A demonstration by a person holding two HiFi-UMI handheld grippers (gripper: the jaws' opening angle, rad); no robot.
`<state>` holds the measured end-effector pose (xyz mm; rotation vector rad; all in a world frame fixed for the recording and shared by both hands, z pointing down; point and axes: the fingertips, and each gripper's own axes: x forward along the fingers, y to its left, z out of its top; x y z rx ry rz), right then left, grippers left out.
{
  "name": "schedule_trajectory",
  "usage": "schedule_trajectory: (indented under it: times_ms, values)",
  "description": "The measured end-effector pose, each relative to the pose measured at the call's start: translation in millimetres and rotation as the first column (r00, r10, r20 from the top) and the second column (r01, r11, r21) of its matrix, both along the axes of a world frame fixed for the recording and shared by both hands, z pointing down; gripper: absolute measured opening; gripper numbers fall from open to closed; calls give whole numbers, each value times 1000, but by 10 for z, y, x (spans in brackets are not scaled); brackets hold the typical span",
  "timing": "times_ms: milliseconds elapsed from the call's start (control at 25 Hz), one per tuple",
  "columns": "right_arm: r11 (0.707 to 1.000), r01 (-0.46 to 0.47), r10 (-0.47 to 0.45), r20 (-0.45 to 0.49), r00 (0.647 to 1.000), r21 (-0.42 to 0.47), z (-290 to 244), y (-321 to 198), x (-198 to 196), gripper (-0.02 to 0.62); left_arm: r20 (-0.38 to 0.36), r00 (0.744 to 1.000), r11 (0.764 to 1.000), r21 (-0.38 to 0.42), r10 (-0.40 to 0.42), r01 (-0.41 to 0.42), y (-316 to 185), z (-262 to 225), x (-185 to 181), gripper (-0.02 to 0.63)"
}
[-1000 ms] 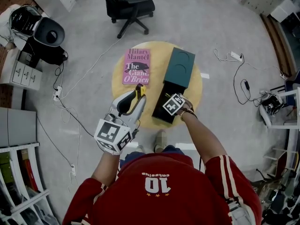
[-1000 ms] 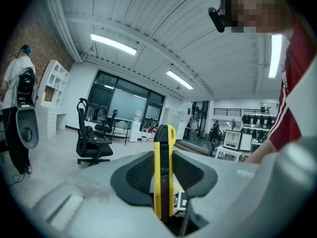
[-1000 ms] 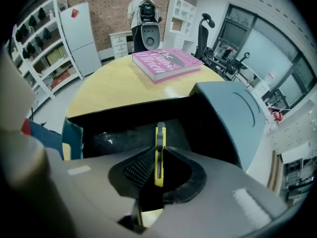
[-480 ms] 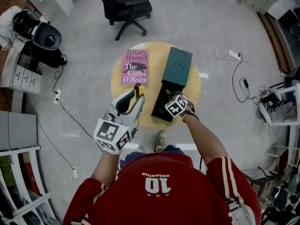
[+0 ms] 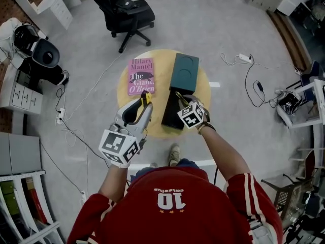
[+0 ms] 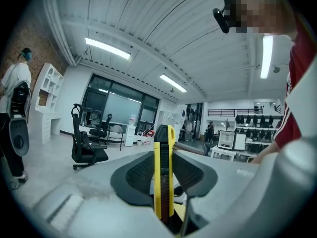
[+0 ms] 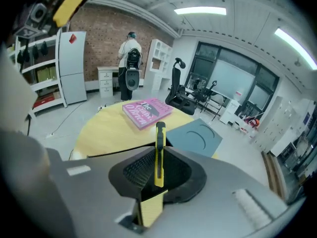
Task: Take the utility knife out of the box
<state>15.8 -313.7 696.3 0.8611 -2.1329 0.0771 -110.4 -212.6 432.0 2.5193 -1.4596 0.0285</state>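
On the round yellow table [image 5: 156, 128] sits a dark open box [image 5: 171, 115], with its teal lid [image 5: 184, 72] lying just beyond it. My right gripper [image 5: 182, 100] hangs above the box, shut on a yellow and black utility knife [image 7: 159, 152] whose tip points up and away. The lid [image 7: 198, 138] and the table [image 7: 101, 130] lie below that knife. My left gripper [image 5: 145, 103] is held to the left of the box, shut on a second yellow utility knife [image 6: 163, 172]; this knife [image 5: 147, 97] sticks out past the fingers.
A pink book [image 5: 140, 76] lies on the table's left part. A black office chair [image 5: 124, 11] stands beyond the table. Cables and a power strip [image 5: 245, 58] lie on the floor to the right. A person [image 7: 131, 58] stands at the far wall by white drawers.
My right gripper has risen out of the box with its knife and tilted. The left gripper with its knife has barely shifted.
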Motion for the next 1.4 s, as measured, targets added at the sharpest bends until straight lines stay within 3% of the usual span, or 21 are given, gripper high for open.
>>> schedule_trajectory:
  times_ms: [280, 560, 840, 1040, 1120, 1400]
  values:
    - [991, -110, 91, 228, 969, 71, -887, 302, 81, 50, 4, 1000, 1000, 17, 16, -16, 179, -90, 9, 127]
    - [965, -188, 106, 383, 918, 182, -1901, 711, 317, 51, 0, 999, 998, 52, 43, -43, 345, -256, 37, 127]
    - [921, -290, 95, 573, 814, 259, -2940, 1191, 581, 50, -7, 997, 992, 103, 71, -70, 482, -490, 92, 127]
    - [885, -385, 83, 724, 685, 263, -3496, 1496, 798, 50, -7, 997, 987, 141, 77, -76, 584, -665, 122, 127]
    - [865, -419, 75, 756, 650, 274, -3640, 1572, 839, 50, -5, 997, 985, 158, 71, -70, 608, -728, 78, 127]
    - [802, -515, 112, 771, 627, 302, -3792, 1751, 900, 48, 9, 999, 976, 212, 52, -53, 742, -853, -20, 127]
